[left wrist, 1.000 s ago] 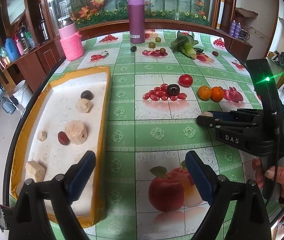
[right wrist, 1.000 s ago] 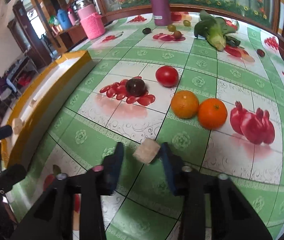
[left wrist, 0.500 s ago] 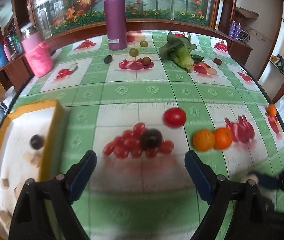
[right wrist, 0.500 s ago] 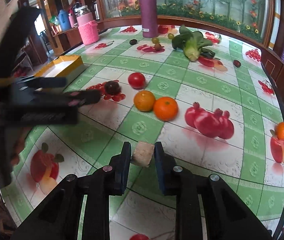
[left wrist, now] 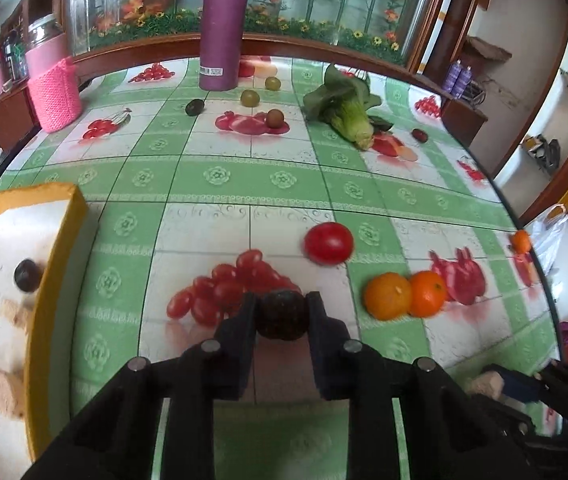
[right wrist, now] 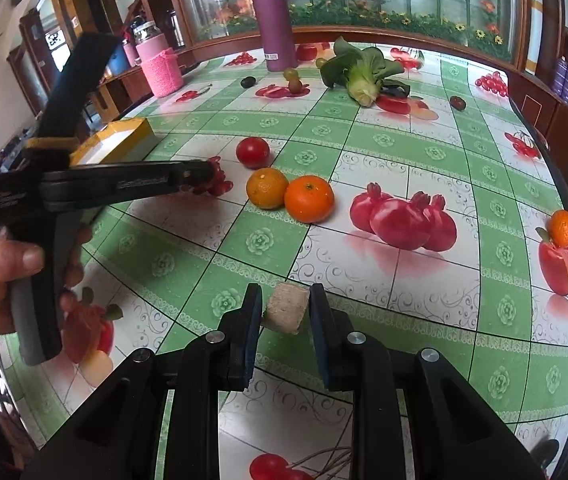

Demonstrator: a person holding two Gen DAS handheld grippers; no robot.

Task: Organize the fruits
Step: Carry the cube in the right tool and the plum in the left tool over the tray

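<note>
Yellow-rimmed tray (left wrist: pixel 60 240) at far left, long axis running away from the camera. Left gripper (left wrist: pixel 282 312) clamped narrow on a round dark plum (left wrist: pixel 282 316), over printed cherry tomatoes. Right gripper (right wrist: pixel 286 308) pinching a tan cube (right wrist: pixel 287 309) above the cloth. Two oranges (left wrist: pixel 404 294) touching, red tomato (left wrist: pixel 329 243) near; bare cloth between tray and fruit.

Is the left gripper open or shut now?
Shut: the left gripper presses both fingers against the dark round fruit.
</note>
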